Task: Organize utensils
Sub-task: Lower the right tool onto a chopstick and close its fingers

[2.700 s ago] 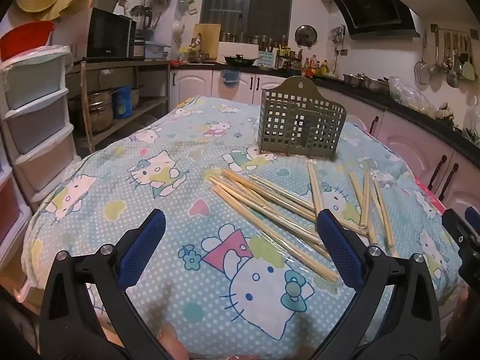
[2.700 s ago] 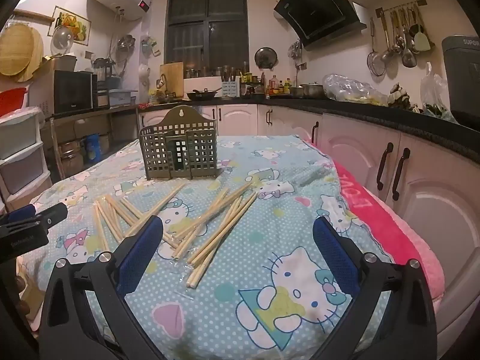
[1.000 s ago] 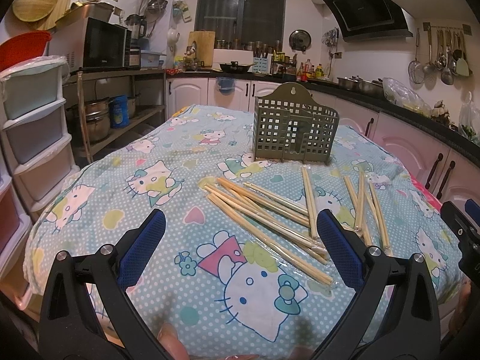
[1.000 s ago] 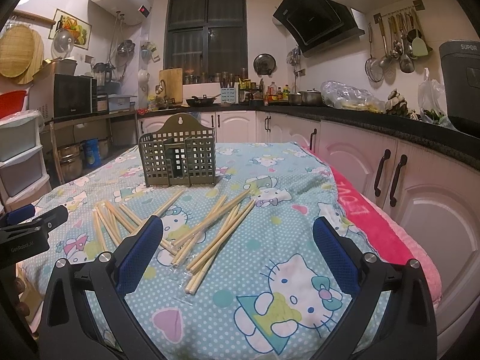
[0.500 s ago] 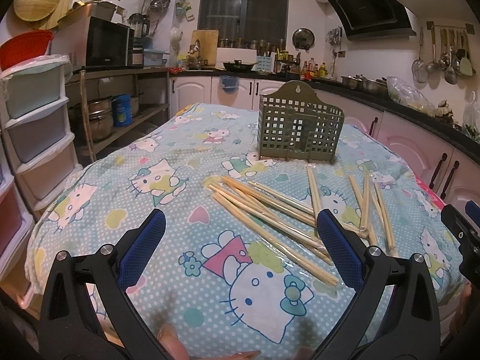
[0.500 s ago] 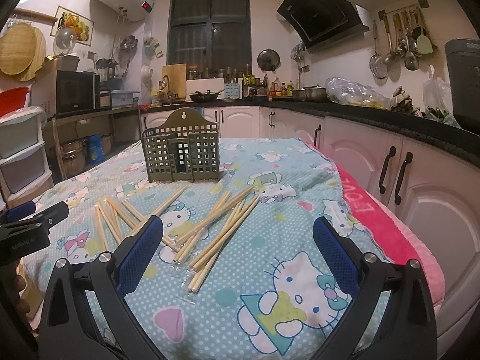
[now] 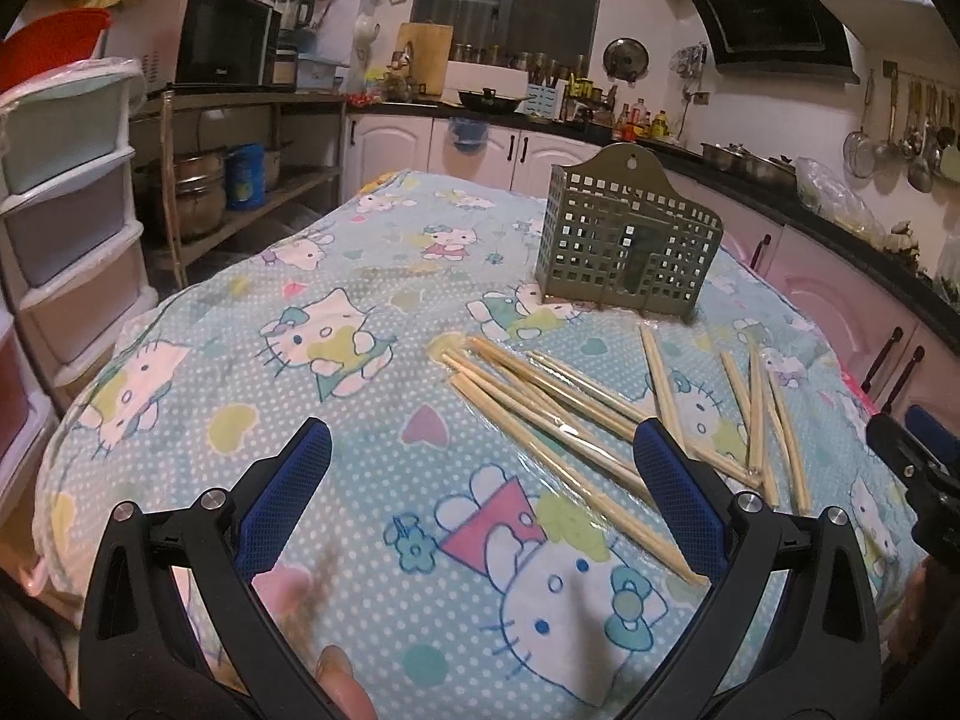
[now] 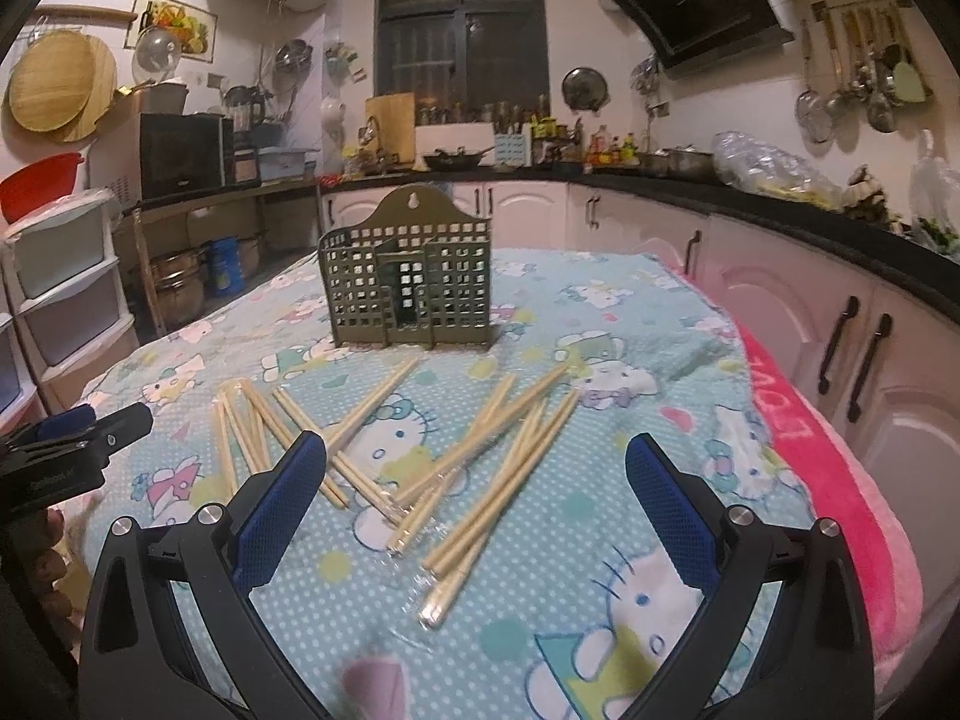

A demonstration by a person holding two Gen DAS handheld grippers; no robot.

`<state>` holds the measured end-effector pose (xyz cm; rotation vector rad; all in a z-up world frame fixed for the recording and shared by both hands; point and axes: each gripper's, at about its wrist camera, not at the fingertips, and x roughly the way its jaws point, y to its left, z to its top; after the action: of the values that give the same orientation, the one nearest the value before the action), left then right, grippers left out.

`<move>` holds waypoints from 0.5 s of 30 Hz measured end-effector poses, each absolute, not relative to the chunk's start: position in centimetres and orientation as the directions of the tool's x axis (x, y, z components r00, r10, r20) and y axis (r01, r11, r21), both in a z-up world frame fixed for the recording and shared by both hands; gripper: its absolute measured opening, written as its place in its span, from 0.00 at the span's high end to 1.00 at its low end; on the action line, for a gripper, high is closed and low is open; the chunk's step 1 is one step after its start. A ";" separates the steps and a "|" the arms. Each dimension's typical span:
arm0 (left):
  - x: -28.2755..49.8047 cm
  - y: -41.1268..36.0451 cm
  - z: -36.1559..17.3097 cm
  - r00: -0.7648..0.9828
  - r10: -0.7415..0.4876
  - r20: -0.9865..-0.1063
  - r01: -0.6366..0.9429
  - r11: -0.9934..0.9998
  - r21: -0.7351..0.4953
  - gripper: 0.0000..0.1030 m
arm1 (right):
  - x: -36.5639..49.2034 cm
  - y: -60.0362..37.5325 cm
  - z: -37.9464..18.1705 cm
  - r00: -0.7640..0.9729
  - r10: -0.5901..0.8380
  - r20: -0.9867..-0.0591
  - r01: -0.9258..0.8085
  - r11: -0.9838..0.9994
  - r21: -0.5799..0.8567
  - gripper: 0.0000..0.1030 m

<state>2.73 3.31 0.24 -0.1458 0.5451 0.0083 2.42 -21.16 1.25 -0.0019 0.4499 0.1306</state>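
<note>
Several wooden chopsticks (image 7: pixel 558 414) lie scattered on the Hello Kitty tablecloth (image 7: pixel 300 360); they also show in the right wrist view (image 8: pixel 492 456). An olive-green lattice utensil holder (image 7: pixel 624 246) stands upright beyond them, and appears in the right wrist view (image 8: pixel 408 288) too. My left gripper (image 7: pixel 480 480) is open and empty, low over the near edge of the cloth, short of the chopsticks. My right gripper (image 8: pixel 474 480) is open and empty, hovering just before the right-hand chopsticks. Each gripper shows at the edge of the other's view.
Plastic drawers (image 7: pixel 54 228) stand at the left of the table. Pink-white cabinets (image 8: pixel 840 330) and a counter run along the right. A pink towel (image 8: pixel 828 456) hangs over the table's right edge. A metal shelf with pots (image 7: pixel 228 180) stands behind at the left.
Both grippers stay open and roughly in place; the views shift only slightly, with the left wrist view dipping a little closer to the cloth.
</note>
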 end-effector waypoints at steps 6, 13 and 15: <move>4.7 4.1 0.8 0.834 -0.055 -0.548 -0.035 0.988 -0.152 0.10 | 5.3 -20.2 1.7 0.856 0.175 -0.486 -0.178 0.983 0.040 0.06; 7.7 4.8 0.8 0.786 -0.081 -0.613 -0.025 0.986 -0.162 0.10 | 8.9 -19.3 2.3 0.821 0.212 -0.530 -0.210 0.976 0.064 0.06; 8.8 5.1 0.7 0.767 -0.083 -0.636 -0.030 0.986 -0.166 0.10 | 9.9 -19.3 2.3 0.810 0.214 -0.546 -0.213 0.975 0.065 0.06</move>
<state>8.79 5.06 0.66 -0.1705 0.6966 -0.0290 9.95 -19.31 2.26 0.0005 0.5832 0.2280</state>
